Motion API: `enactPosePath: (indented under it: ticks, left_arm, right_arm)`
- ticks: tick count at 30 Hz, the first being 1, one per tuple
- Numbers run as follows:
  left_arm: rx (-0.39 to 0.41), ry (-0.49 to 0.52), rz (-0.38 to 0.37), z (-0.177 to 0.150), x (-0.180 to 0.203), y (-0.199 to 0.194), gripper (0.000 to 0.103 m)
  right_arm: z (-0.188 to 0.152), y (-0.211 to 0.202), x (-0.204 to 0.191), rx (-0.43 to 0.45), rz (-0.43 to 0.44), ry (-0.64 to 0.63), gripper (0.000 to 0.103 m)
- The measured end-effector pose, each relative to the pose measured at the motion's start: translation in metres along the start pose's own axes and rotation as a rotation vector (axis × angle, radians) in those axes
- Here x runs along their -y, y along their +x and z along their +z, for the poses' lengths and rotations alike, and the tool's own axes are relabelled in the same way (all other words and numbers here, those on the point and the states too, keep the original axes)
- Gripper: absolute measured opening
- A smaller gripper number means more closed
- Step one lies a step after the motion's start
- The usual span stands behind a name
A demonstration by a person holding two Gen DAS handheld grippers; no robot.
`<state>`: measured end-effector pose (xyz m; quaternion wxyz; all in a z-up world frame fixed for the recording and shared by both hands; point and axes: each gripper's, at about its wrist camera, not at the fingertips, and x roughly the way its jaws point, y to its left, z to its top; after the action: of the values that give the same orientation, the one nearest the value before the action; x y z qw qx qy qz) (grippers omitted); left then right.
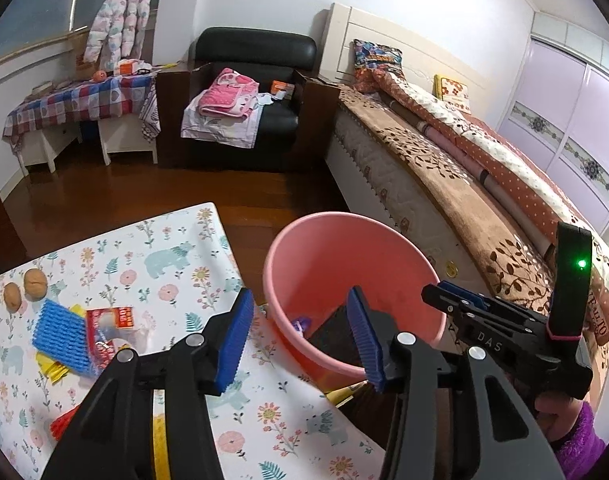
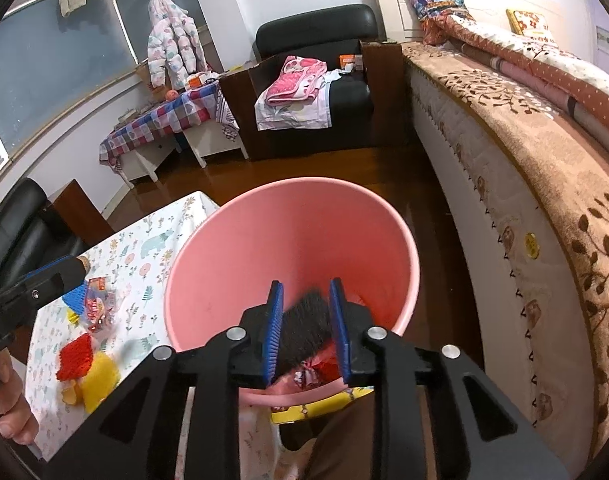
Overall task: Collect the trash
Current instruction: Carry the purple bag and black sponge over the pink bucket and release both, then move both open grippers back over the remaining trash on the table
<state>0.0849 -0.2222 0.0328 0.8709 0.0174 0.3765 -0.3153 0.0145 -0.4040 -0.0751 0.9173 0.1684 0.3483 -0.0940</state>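
Pink bucket (image 2: 208, 264) beside floral table (image 2: 152, 240)

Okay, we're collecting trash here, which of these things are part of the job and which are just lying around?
Part of the job:
pink bin
black scrap dropping between the right gripper pads
red wrapper
yellow wrapper
left gripper, open, empty

Just lying about:
two walnuts
blue brush
armchair
bed
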Motion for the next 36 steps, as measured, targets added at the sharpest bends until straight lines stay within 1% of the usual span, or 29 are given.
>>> enactPosePath:
  ticks: [6,15,21,30,36]
  left_arm:
    - [0.025,-0.024,0.041,-0.002,-0.019,-0.017,0.049]
    - [0.073,-0.105,0.153,-0.006,-0.068,-0.057,0.05]
    - [0.081,-0.148,0.218,-0.017,-0.095,-0.074,0.05]
    - [0.044,-0.211,0.311,-0.045,-0.138,-0.091,0.05]
    - [-0.023,-0.242,0.35,-0.075,-0.161,-0.085,0.05]
  right_arm:
    - [0.0,-0.004,-0.01,0.011,0.021,-0.017,0.025]
    - [-0.003,-0.014,-0.03,0.059,0.095,-0.042,0.025]
    - [-0.006,-0.014,-0.049,0.055,0.128,-0.078,0.025]
    - [-0.015,-0.009,-0.073,0.029,0.15,-0.135,0.025]
    - [-0.02,-0.005,-0.09,0.004,0.164,-0.179,0.025]
